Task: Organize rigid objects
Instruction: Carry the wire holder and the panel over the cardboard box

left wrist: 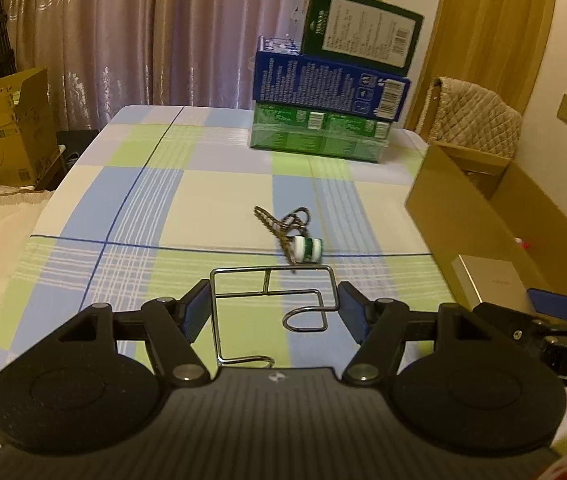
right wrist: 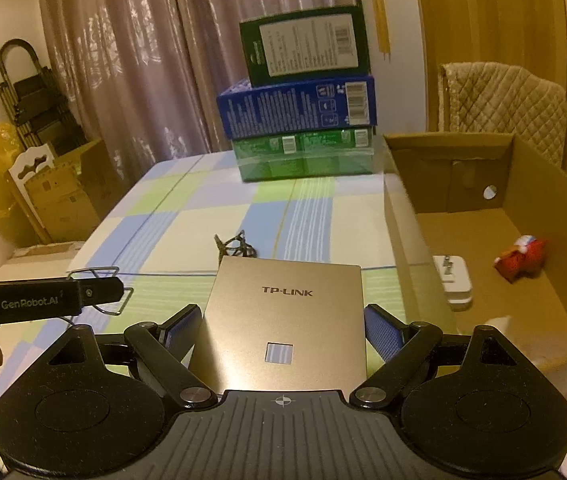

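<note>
My left gripper (left wrist: pixel 273 306) is shut on a bent wire hook rack (left wrist: pixel 271 312), its pads touching the wire on both sides, held just above the checked tablecloth. A key bunch with a green-and-white tag (left wrist: pixel 291 236) lies on the cloth just beyond it. My right gripper (right wrist: pixel 283 328) is shut on a flat gold TP-LINK panel (right wrist: pixel 285 320), held above the table beside the open cardboard box (right wrist: pixel 403 248). The keys (right wrist: pixel 235 246) peek out behind the panel. The left gripper and wire rack show at the left of the right wrist view (right wrist: pixel 101 292).
The cardboard box holds a white plug adapter (right wrist: pixel 453 282) and a red toy (right wrist: pixel 521 258). A stack of green, blue and dark green boxes (left wrist: pixel 323 92) stands at the table's far end. A padded chair back (right wrist: pixel 503 100) is behind the box. Cartons (left wrist: pixel 3 128) stand on the floor at left.
</note>
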### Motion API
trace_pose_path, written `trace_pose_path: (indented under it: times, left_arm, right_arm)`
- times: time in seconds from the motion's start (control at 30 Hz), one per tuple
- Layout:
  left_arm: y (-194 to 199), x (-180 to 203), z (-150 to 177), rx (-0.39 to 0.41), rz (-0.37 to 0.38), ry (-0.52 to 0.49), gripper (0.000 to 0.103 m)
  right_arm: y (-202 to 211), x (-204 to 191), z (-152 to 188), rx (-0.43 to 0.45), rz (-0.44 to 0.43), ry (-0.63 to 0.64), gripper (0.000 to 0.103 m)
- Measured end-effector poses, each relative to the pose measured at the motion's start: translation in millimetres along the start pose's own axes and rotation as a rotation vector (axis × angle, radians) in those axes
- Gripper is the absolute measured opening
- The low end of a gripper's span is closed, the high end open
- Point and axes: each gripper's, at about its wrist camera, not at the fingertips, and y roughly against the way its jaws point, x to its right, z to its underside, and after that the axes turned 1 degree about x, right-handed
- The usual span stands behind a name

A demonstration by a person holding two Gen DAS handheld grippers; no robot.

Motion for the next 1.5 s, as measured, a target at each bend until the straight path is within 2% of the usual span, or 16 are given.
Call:
trace_pose_path:
  times: [0.37,0.7,1.23,1.5]
  left_arm:
    - [59,34,15,0.015,0.034,-0.006,0.063]
    - [89,53,25,0.014,0.054,-0.025,0.063]
    - [99,69,32,0.003,0.087,-0.037,0.063]
    - [96,90,30,-0.001,0.125,-0.057,0.063]
  right_arm:
    - [65,-2,10,0.036,0.017,0.010,0.084]
    - [100,1,20,0.052,0.031,0.007,0.084]
    - [122,20,26,0.057,0.056,-0.025,0.084]
    - [135,44,26,0.070,0.109,-0.040,0.084]
